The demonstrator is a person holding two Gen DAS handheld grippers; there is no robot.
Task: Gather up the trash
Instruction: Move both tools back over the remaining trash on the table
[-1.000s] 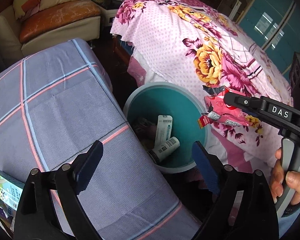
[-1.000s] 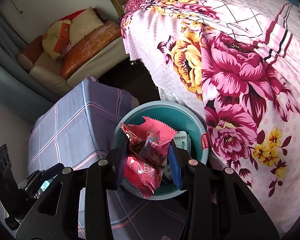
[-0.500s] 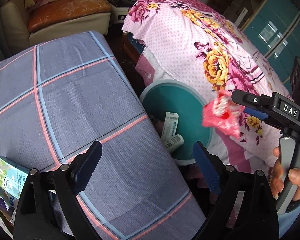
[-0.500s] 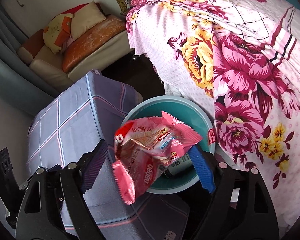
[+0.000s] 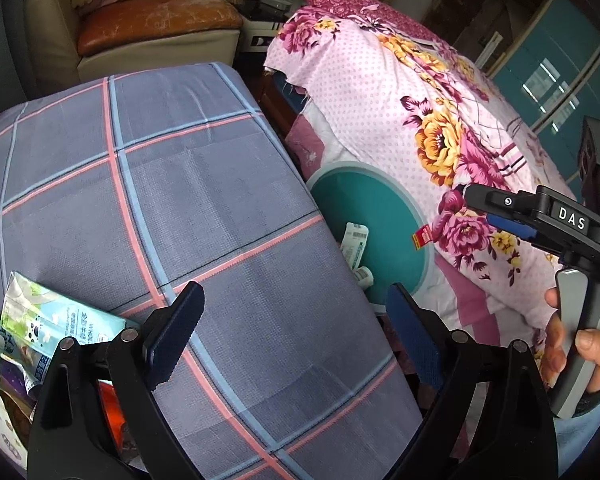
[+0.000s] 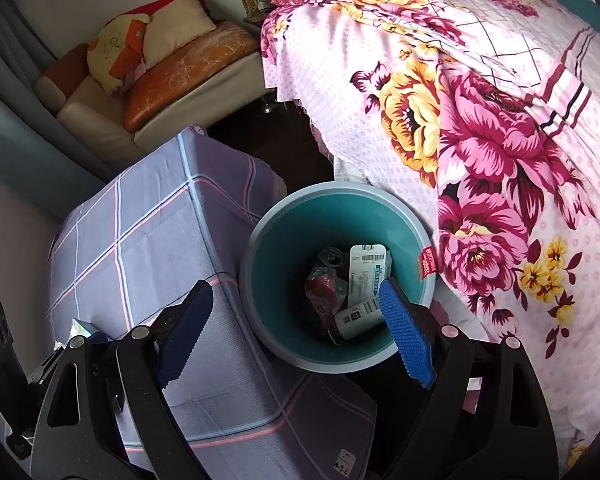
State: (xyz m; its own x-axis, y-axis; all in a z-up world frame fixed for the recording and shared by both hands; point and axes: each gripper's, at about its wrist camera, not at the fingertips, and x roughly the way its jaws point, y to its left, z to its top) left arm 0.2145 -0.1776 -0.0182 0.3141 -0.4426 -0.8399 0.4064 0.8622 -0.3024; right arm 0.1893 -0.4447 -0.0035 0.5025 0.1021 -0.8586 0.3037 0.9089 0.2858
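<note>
A teal bin (image 6: 284, 248) stands on the floor between the checked table and the bed; it also shows in the left wrist view (image 5: 384, 216). Inside lie the pink snack wrapper (image 6: 324, 292), white tubes (image 6: 366, 272) and a can. My right gripper (image 6: 296, 332) is open and empty above the bin's near rim; it shows from the side in the left wrist view (image 5: 496, 212). My left gripper (image 5: 292, 336) is open and empty over the table. Snack packets (image 5: 56, 320) lie at the table's left end.
The table wears a grey-blue checked cloth (image 5: 160, 184). The bed with a pink floral cover (image 6: 480, 100) crowds the bin's right side. A sofa with cushions (image 6: 172, 64) stands at the back. A red tag (image 6: 428, 266) hangs by the bin's rim.
My right gripper opened and the pink wrapper dropped into the bin. My left gripper swung left over the table, bringing the packets into view.
</note>
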